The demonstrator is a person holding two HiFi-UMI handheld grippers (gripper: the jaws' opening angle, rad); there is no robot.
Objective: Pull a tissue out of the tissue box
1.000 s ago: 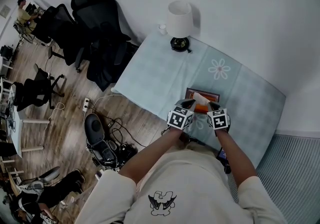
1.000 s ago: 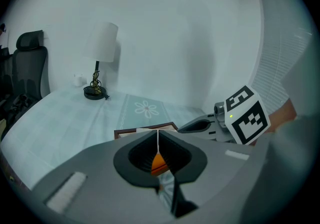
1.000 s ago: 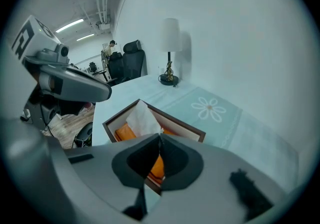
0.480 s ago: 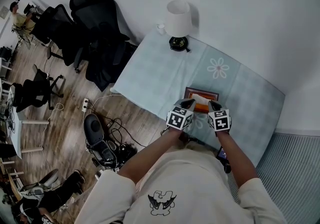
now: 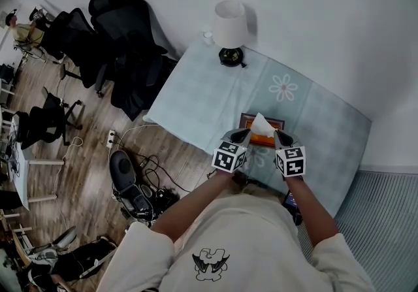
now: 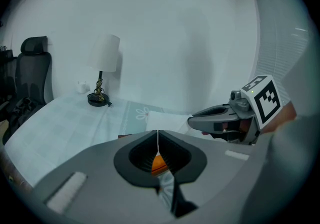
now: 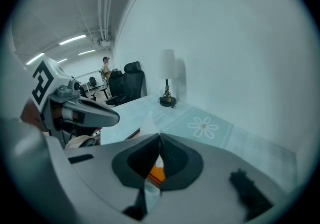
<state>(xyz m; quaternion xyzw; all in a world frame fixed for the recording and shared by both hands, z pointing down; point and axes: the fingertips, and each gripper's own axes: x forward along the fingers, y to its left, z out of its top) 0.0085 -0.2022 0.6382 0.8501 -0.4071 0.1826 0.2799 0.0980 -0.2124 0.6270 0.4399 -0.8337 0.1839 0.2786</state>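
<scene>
Pale checked desk [image 5: 196, 88] w/ a flower print, lamp [image 5: 230, 26] at its far corner, office chairs [image 5: 124, 36] on the wood floor [image 5: 85, 147] at left; head view: tissue box [image 5: 264, 141] near the desk's front edge, tissue [image 5: 260, 126] standing up out of it in a peak, left gripper [image 5: 243, 134] and right gripper [image 5: 279, 135] on either side. Left gripper view: jaws pressed together, nothing btwn them; orange box top shows through the hollow behind; right gripper's tip meets the tissue's edge. Right gripper view: jaws closed, pinching the white tissue; box just below.
</scene>
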